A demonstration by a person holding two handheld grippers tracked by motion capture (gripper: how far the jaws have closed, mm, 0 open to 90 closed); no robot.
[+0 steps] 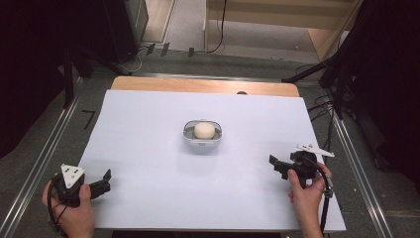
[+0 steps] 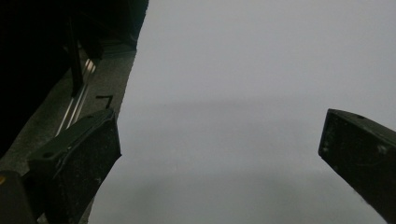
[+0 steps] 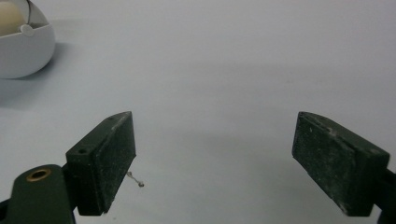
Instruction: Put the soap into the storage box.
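A small white bowl with a cream round ball in it sits in the middle of the white table. The bowl also appears at the top left of the right gripper view. My left gripper rests at the table's near left corner, held by a hand, open with nothing between its jaws. My right gripper is at the near right, also held by a hand, open and empty, well apart from the bowl.
Beyond the white sheet a strip of wooden tabletop shows at the far edge. Metal rails run along both sides on the grey floor. Dark stands and cables are at the back right. A tiny speck lies by my right gripper's jaw.
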